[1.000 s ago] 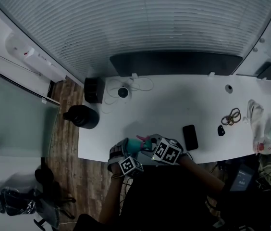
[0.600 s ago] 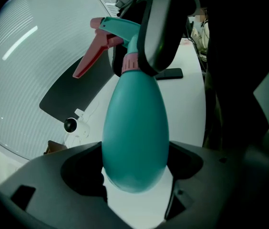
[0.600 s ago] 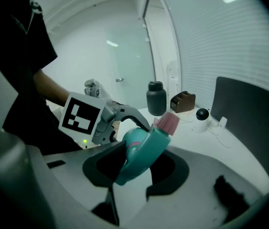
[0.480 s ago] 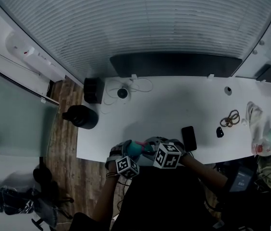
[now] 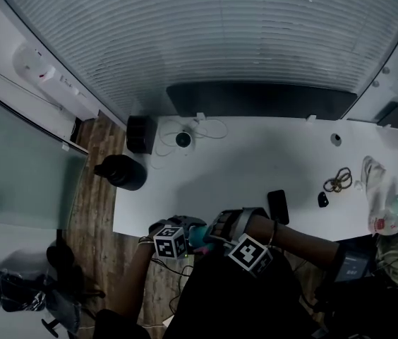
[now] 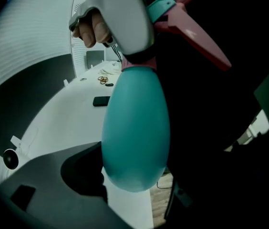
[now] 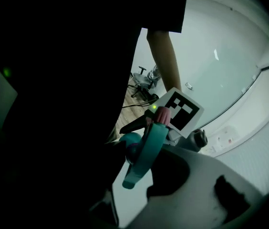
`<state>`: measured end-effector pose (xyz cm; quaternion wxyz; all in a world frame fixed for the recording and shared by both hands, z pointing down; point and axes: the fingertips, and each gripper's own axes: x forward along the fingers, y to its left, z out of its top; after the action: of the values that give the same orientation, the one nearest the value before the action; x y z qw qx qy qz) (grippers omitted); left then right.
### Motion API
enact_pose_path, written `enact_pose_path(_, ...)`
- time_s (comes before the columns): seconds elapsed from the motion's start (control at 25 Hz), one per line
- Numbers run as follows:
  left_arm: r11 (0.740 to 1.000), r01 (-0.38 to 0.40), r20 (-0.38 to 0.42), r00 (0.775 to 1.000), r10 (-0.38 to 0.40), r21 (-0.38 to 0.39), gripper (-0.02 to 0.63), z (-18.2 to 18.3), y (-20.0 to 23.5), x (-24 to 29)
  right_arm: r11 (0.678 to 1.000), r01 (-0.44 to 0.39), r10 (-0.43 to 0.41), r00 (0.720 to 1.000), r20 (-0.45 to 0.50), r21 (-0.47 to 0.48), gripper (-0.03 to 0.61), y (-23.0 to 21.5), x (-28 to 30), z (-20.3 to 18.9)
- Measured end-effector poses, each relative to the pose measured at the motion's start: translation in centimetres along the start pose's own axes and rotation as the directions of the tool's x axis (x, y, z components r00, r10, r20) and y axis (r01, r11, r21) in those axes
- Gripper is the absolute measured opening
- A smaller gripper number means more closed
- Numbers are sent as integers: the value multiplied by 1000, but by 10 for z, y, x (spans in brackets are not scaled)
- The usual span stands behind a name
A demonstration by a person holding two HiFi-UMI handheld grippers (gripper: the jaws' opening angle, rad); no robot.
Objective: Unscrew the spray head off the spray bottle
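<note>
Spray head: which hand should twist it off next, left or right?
Right. The right gripper has just been closing its jaws with the spray head between them and now grips it, while the left gripper is shut on the teal bottle, holding it steady for the twist.

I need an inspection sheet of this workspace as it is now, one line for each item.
surface: white desk, dark monitor at its back edge.
job's things: teal spray bottle held in the air at the desk's near edge; spray head at its neck.
clutter: black phone, bundle of rings, plastic bag.
grippers: left gripper shut on the bottle's body; right gripper, jaws just closing, grips the spray head.
cables: white cable beside a small round device.
surroundings: slatted blinds, wood floor, black round object on the floor.
</note>
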<state>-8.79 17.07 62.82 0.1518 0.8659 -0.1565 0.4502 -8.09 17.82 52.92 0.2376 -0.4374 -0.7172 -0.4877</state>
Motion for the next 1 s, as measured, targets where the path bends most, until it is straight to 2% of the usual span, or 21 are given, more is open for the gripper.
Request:
enact_pose_path(0.12,991,-106,91,989,113,-82,396,2,23,-9,991,113,-112,993,-30,67,140,-20,-6,-15)
enact_pose_path(0.2,972,-177,132,971,198,-152,394,0,36,-13,965,210,-206,978,-42,156,147,-37,-16,-29)
enact_pose_path(0.28,944,-255,132,949,286,-210,394,-6,48,-14,926,268,-266,963,-45,267,150,-46,-30,-41)
enact_pose_path(0.32,923,-305,113,934,338,-233,396,-11,55,-16,897,281,-287,957,-36,342,150,-49,-37,-46)
enact_pose_path(0.36,896,-372,71,915,398,-242,396,-19,62,-19,851,285,-311,950,-15,441,150,-52,-43,-51)
enact_pose_path(0.4,862,-454,-1,885,466,-226,396,-30,70,-23,775,270,-342,940,19,571,150,-55,-49,-57)
enact_pose_path(0.44,820,-544,-95,839,536,-180,396,-42,78,-30,653,220,-381,922,64,725,150,-58,-55,-65)
enact_pose_path(0.48,774,-623,-187,778,600,-115,394,-53,85,-38,473,123,-432,895,108,872,150,-61,-60,-75)
enact_pose_path(0.52,730,-682,-259,714,650,-48,396,-61,92,-46,257,-9,-495,858,139,966,150,-63,-64,-87)
enact_pose_path(0.56,695,-719,-307,660,686,7,394,-66,97,-54,49,-151,-556,817,152,987,150,-64,-67,-99)
enact_pose_path(0.6,669,-742,-339,617,710,52,394,-67,102,-61,-109,-271,-595,788,156,956,150,-61,-66,-108)
enact_pose_path(0.64,649,-754,-366,580,727,95,394,-67,105,-68,-213,-352,-603,781,160,911,150,-56,-62,-112)
enact_pose_path(0.68,634,-761,-393,545,741,139,394,-66,108,-74,-284,-396,-586,792,169,873,149,-48,-54,-112)
enact_pose_path(0.76,605,-769,-442,479,759,206,394,-68,115,-84,-398,-464,-543,815,205,792,150,-38,-41,-106)
enact_pose_path(0.8,591,-777,-463,451,763,217,394,-70,118,-89,-458,-527,-551,800,236,716,149,-37,-38,-102)
enact_pose_path(0.84,576,-788,-483,426,765,218,394,-72,122,-95,-517,-613,-592,760,268,597,149,-39,-39,-99)
enact_pose_path(0.88,560,-800,-501,401,767,217,394,-74,126,-101,-561,-707,-659,697,284,431,149,-42,-42,-96)
enact_pose_path(0.92,542,-813,-516,377,769,214,394,-76,129,-106,-574,-784,-736,621,270,239,149,-47,-47,-94)
enact_pose_path(0.96,522,-827,-523,355,775,210,394,-76,132,-111,-553,-830,-799,554,234,77,149,-53,-51,-92)
enact_pose_path(1.0,498,-842,-520,334,786,210,394,-74,134,-117,-525,-851,-835,512,202,-13,149,-59,-52,-90)
